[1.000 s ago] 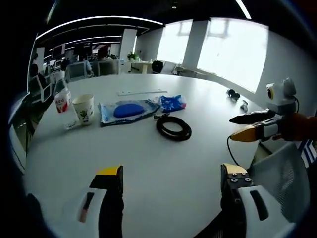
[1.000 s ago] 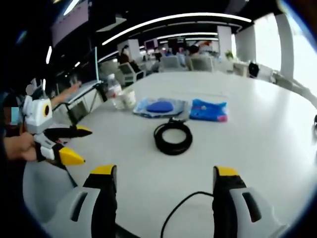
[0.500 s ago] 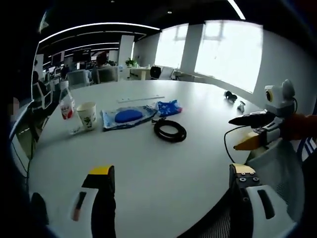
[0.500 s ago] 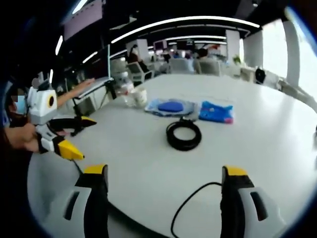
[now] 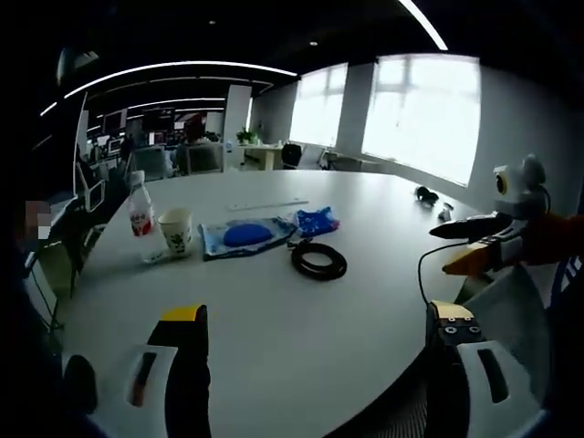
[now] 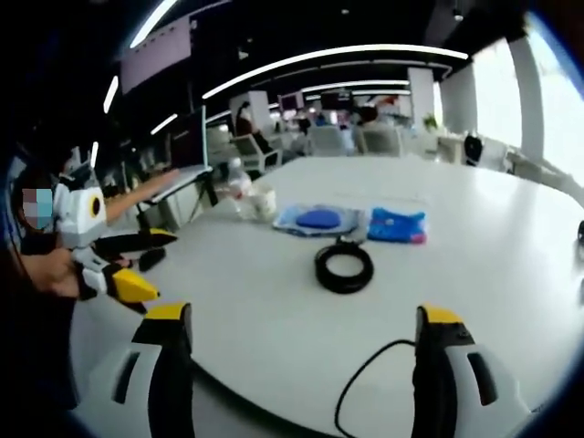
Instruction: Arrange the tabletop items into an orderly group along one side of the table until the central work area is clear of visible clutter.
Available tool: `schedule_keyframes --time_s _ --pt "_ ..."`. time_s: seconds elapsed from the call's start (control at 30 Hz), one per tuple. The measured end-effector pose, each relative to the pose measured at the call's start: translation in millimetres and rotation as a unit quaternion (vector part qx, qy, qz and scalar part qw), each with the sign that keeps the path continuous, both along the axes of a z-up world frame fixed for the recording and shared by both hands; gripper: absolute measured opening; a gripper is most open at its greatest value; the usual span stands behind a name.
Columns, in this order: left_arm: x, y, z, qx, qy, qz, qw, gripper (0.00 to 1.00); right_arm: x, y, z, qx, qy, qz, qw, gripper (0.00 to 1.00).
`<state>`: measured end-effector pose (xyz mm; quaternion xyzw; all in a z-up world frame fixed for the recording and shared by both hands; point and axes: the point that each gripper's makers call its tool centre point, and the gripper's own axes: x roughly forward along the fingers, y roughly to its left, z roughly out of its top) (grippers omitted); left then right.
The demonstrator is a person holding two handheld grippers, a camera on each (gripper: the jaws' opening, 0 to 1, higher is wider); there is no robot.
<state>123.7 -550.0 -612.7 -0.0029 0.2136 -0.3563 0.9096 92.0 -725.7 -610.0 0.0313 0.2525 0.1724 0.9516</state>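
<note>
Two pairs of tongs are held over the near edge of a large white counter (image 5: 274, 328), and neither grips anything. In the left gripper view the left tongs (image 5: 315, 319) rise with their yellow-tipped jaws wide apart, bare counter between them. Well ahead of them, past the middle of the counter, lies a black coiled cable (image 5: 318, 261). Just beyond the coil sits a blue packet (image 5: 318, 220), and to its left a flat blue pouch (image 5: 246, 236) with a darker oval on it. Further left stand a paper cup (image 5: 176, 232) and, just beside it, a clear bottle (image 5: 140, 214) with a red label, both upright. A pale strip (image 5: 266, 204) lies beyond the pouch. Far off to the right, small dark things (image 5: 433, 194) rest near the counter's edge; too small to tell what they are.

In that same view the right tongs (image 5: 470, 245) come in from the right, jaws parted, gripped by a hand in an orange sleeve (image 5: 557, 239). A thin black wire (image 5: 426, 269) hangs below them.

In the right gripper view the right tongs' own jaws stand wide apart, a wire (image 6: 365, 379) curving between them, with the coil ahead, while the left tongs enter from the left, also parted.
</note>
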Motion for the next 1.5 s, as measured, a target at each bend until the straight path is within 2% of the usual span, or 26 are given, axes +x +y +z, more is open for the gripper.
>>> schedule_keyframes --time_s 0.37,0.6,0.73,0.9,1.0,1.1,1.5 --pt "9.2 18 11.6 -0.014 -0.005 0.032 0.9994 0.99 11 9 22.5 0.009 -0.030 -0.010 0.9995 1.00" --pt "12.2 22 14.8 -0.011 -0.008 0.038 0.9992 0.99 14 11 21.0 0.009 -0.031 -0.010 0.9994 1.00" --pt "7.6 24 9.1 0.009 -0.004 0.024 0.9997 0.99 13 9 21.8 0.016 -0.031 -0.021 0.9992 1.00" --pt "7.0 26 10.7 0.009 -0.012 0.019 0.9997 0.99 12 10 23.4 0.015 -0.031 -0.023 0.9992 1.00" --pt "6.5 27 8.0 0.027 -0.016 0.010 0.9994 0.99 14 12 24.0 0.011 -0.028 -0.021 0.9993 1.00" --pt "6.1 27 7.2 0.031 -0.018 0.003 0.9993 0.99 16 12 26.1 0.010 -0.033 -0.022 0.9992 1.00" --pt "9.2 37 9.1 0.037 -0.024 0.015 0.9989 0.99 14 11 22.7 0.011 -0.030 -0.027 0.9991 1.00"
